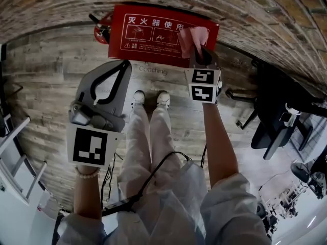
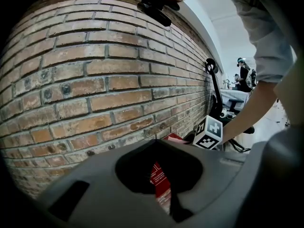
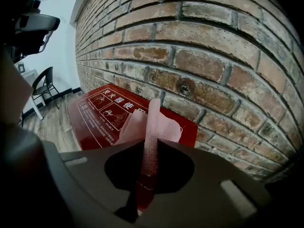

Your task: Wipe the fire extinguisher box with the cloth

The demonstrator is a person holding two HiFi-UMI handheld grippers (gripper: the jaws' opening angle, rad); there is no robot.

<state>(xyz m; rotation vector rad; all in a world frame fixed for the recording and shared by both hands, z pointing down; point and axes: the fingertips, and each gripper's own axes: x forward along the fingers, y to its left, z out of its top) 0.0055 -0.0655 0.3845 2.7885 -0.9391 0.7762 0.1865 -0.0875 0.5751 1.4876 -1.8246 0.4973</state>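
Observation:
The red fire extinguisher box [image 1: 153,34], printed with white characters and diagrams, stands on the floor against a brick wall. My right gripper [image 1: 201,55] is shut on a pink cloth [image 1: 193,39], which hangs over the box's right part. In the right gripper view the cloth [image 3: 153,125] stands up between the jaws in front of the box [image 3: 97,113]. My left gripper [image 1: 121,68] hovers at the box's lower left edge, shut with nothing in it. The left gripper view shows a strip of the box [image 2: 159,179] through the jaw opening.
A brick wall [image 1: 255,9] runs behind the box. A red extinguisher [image 1: 101,30] sits at the box's left end. A black chair [image 1: 276,116] stands to the right and a white frame [image 1: 15,157] to the left. The person's shoes [image 1: 150,98] rest on the wooden floor.

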